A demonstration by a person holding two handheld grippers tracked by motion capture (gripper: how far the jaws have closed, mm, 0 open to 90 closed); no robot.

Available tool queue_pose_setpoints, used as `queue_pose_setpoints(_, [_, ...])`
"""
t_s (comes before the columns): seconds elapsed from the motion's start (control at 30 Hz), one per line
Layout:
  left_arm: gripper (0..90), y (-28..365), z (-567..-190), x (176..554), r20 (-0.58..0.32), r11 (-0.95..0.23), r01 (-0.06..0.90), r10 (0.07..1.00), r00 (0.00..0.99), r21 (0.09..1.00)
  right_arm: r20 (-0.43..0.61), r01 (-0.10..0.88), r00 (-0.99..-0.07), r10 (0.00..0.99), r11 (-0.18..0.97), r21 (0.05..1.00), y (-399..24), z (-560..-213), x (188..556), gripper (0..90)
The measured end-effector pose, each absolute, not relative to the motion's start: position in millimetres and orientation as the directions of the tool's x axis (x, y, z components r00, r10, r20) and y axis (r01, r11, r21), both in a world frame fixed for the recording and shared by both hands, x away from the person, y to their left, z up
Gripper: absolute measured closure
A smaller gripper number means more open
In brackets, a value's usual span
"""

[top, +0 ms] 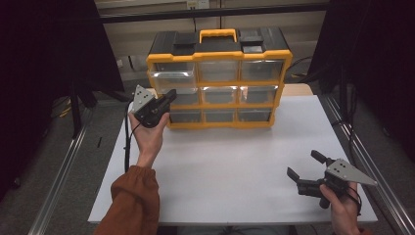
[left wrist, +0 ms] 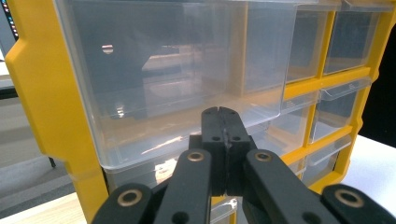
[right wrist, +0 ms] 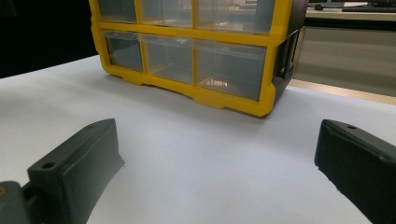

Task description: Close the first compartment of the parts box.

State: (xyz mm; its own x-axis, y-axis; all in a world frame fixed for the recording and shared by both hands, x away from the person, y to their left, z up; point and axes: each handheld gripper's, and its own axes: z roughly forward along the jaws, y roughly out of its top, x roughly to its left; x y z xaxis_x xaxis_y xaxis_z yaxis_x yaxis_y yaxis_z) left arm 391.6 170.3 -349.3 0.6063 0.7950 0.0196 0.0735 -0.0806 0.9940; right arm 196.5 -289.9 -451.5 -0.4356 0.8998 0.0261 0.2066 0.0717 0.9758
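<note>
A yellow and black drawer cabinet (top: 219, 55) with clear drawers stands at the back of the white table (top: 230, 166). Its top-left drawer (top: 172, 74) sticks out a little from the frame. My left gripper (top: 171, 93) is raised at the cabinet's left front, jaws shut with nothing between them. In the left gripper view the tips of the left gripper (left wrist: 222, 112) sit just before the lower front edge of that drawer (left wrist: 163, 79). My right gripper (top: 304, 164) rests low at the table's right front, open and empty. In the right gripper view, the right gripper (right wrist: 217, 130) faces the cabinet (right wrist: 219, 100).
A black carry handle area with a yellow grip (top: 218, 34) tops the cabinet. Metal rails (top: 63, 171) run along both sides of the table. Dark curtains hang left and right. White tabletop (right wrist: 196, 154) lies between the right gripper and the cabinet.
</note>
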Motion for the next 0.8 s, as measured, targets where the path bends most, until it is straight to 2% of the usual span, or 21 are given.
queue_pose_setpoints(0.8, [90.0, 169.4, -347.9, 395.9, 0.024, -0.083, 0.071, 0.801, 0.598, 0.994, 0.025, 0.206, -0.436, 0.900, 0.072, 0.976, -290.2, -451.2, 196.2, 0.0])
